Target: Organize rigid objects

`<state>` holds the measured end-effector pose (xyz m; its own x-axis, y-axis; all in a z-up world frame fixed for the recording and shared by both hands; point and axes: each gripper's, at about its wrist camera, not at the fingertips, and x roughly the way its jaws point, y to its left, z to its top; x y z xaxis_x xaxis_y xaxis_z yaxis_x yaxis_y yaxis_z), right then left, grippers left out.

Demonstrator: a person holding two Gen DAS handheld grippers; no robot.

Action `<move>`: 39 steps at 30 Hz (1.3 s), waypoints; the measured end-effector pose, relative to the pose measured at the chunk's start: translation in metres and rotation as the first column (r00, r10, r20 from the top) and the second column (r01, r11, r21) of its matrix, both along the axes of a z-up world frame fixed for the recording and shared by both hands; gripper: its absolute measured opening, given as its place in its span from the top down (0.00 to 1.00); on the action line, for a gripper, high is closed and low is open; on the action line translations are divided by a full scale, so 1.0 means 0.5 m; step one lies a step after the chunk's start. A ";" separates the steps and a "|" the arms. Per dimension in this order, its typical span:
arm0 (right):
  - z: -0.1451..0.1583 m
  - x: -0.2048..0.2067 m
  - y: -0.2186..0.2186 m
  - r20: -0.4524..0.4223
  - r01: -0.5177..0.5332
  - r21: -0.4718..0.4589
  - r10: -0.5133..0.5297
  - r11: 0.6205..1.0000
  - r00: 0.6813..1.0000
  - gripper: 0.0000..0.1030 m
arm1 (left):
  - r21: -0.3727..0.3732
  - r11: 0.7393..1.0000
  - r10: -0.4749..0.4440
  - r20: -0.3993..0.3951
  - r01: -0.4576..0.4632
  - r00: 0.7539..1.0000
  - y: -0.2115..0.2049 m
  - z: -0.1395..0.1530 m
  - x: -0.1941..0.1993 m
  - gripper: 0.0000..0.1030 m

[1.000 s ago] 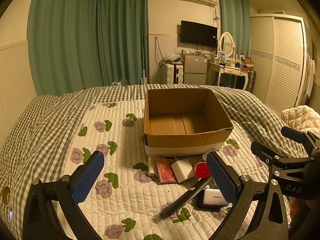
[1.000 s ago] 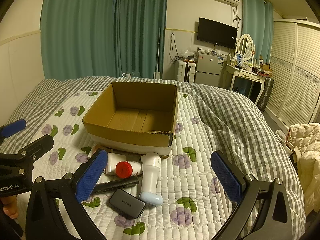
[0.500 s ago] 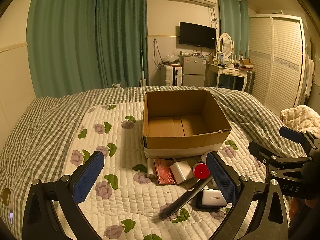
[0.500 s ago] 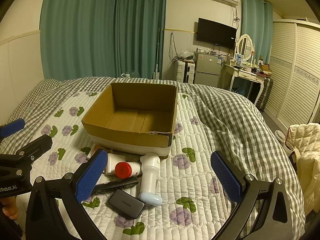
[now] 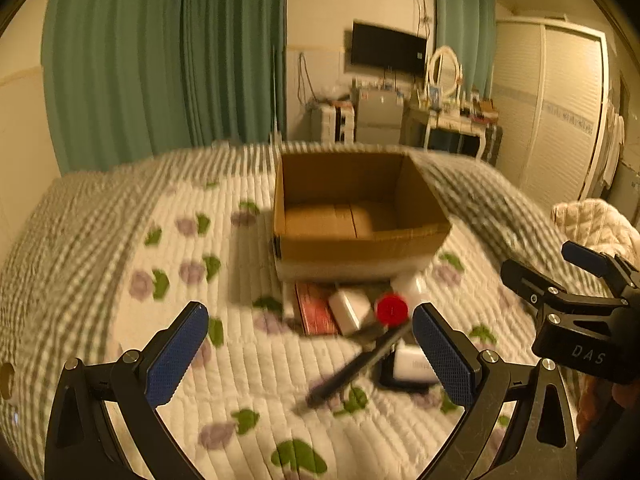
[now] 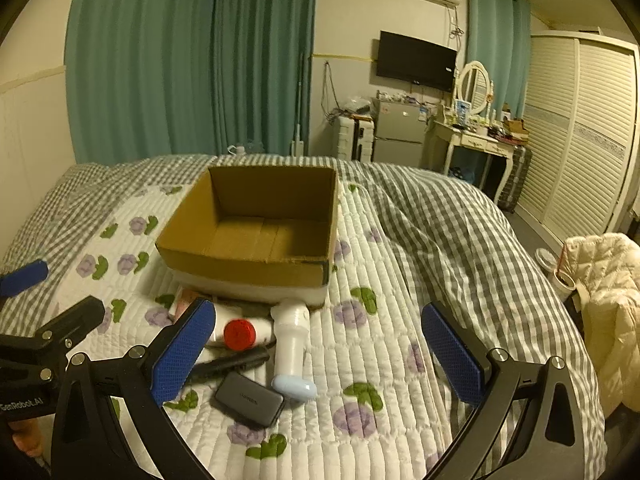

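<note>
An open cardboard box [image 5: 356, 216] [image 6: 256, 236] stands empty on the quilted bed. In front of it lie a red flat packet [image 5: 314, 312], a white block [image 5: 349, 311], a red-capped bottle [image 5: 392, 310] [image 6: 240, 333], a black pen-like stick [image 5: 356, 364] [image 6: 230, 361], a dark UGREEN power bank [image 5: 412, 366] [image 6: 249, 399] and a white device with a blue end [image 6: 292, 350]. My left gripper [image 5: 310, 360] is open above the stick. My right gripper [image 6: 318, 358] is open above the white device. Both are empty.
The bed's grey checked blanket [image 6: 440, 216] rises to the right of the box. A cream jacket [image 6: 604, 304] lies off the bed's right side. Green curtains [image 6: 192, 60], a dresser [image 6: 476, 140] and a wardrobe [image 6: 580, 128] stand behind.
Both grippers have moved a little forward and down toward the objects. The left wrist view is blurred by motion. Both stay open; the objects have not moved.
</note>
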<state>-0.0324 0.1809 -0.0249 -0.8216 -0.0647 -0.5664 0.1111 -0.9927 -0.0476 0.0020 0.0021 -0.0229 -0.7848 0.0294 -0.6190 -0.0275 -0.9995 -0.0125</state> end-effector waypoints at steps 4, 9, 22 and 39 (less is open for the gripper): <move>-0.063 -0.009 -0.023 0.127 -0.018 0.010 0.016 1.000 0.992 0.00 | -0.026 1.000 0.012 0.081 -0.010 0.997 -0.009 -0.063 -0.012 0.00; -0.180 -0.039 -0.063 0.336 -0.066 0.028 0.052 0.997 0.940 0.01 | -0.046 0.998 0.050 0.121 -0.045 0.991 -0.034 -0.111 -0.035 0.00; -0.297 -0.101 -0.079 0.467 -0.066 -0.129 0.119 0.990 0.876 0.27 | -0.061 0.995 0.088 0.183 -0.078 0.979 -0.076 -0.156 -0.079 0.02; -0.179 -0.109 0.053 0.381 0.057 -0.125 -0.006 0.991 0.925 0.32 | -0.072 0.942 -0.278 0.388 0.329 0.879 0.111 -0.223 -0.134 0.25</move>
<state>-0.0868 0.2075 -0.1143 -0.5504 -0.1374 -0.8236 0.0637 -0.9904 0.1226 -0.0652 0.0577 -0.1342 -0.4667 0.1275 -0.8752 -0.3487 -0.9359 0.0496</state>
